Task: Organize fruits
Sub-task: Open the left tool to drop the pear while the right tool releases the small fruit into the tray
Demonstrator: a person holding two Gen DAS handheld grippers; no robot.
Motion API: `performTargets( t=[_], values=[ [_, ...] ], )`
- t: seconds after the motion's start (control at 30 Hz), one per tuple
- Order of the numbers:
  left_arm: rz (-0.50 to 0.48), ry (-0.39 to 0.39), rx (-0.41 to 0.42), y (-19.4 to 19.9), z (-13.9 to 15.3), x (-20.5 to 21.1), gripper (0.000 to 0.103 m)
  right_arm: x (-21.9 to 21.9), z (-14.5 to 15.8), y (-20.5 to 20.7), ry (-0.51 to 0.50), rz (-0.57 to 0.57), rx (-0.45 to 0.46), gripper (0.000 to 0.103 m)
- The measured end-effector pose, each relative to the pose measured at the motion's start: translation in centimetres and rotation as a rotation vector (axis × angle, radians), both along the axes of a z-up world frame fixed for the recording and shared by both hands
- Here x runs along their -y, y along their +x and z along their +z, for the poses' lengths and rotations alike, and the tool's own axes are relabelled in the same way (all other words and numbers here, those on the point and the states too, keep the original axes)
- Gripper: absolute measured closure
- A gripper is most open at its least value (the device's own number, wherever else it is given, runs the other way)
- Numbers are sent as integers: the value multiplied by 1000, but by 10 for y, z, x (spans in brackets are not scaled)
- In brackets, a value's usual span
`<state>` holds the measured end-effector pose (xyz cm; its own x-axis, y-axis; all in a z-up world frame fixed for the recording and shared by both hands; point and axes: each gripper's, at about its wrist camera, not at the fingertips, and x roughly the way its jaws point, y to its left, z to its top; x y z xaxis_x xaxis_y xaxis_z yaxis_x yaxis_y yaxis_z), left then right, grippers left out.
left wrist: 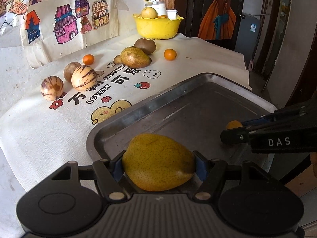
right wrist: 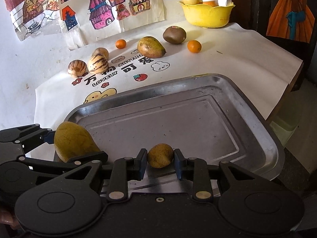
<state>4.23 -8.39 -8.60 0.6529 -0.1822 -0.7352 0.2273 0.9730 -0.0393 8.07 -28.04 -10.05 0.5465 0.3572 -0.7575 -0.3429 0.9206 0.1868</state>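
Our left tongs [left wrist: 158, 164] clamp the large yellow speckled pear [left wrist: 158, 162], long axis crosswise, over the near-left corner of the grey metal tray [right wrist: 257, 138]. Our right tongs [right wrist: 160, 158] pinch the small brownish-yellow fruit [right wrist: 160, 155] above the near rim, so both need lowering onto the tray floor just ahead.

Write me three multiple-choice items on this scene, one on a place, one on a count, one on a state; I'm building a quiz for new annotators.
1. Where is the metal tray?
A. inside the yellow bowl
B. on the white mat, nearer the cameras than the loose fruit
C. on the floor

2. How many small oranges lie on the mat?
A. two
B. four
C. none

3. What is the left tool doing?
A. hanging open
B. gripping an orange
C. shut on a large yellow pear

Answers:
1 B, the tray sits on the mat's near end.
2 A, one orange lies on each side of the brownish pear.
3 C, both pads press the pear's sides above the tray.
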Motion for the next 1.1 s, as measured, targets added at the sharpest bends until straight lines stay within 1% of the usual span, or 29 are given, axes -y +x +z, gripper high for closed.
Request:
performTargets(
  t=[0.17, 0.33, 0.47, 0.57, 0.77, 0.83, 0.87, 1.03, 1.1],
  values=[
    [3, 1, -1, 1, 0, 0, 30, 2, 2, 2, 11, -4, -1, 70],
    [-2, 22, 66, -3, 12, 2, 21, 2, 2, 3, 15, -4, -2, 69],
    [9, 14, 78, -1, 17, -1, 20, 1, 9, 3, 23, -7, 13, 69],
    [21, 6, 76, 0, 19, -5, 20, 1, 15, 4, 27, -7, 28, 65],
    [41, -13, 82, 0, 21, -13, 18, 1, 25, 5, 44, -20, 47, 51],
    [51, -28, 88, -1, 24, -16, 18, 1, 30, 3, 52, -26, 58, 40],
    [56, -37, 95, -2, 27, -19, 17, 0, 32, 3, 55, -28, 65, 38],
    [95, -67, 122, -2, 39, -31, 10, -4, 48, 1, 76, -44, 104, 14],
    [117, -74, 132, 0, 43, -39, 6, -6, 54, 0, 87, -50, 116, 8]
  ],
)
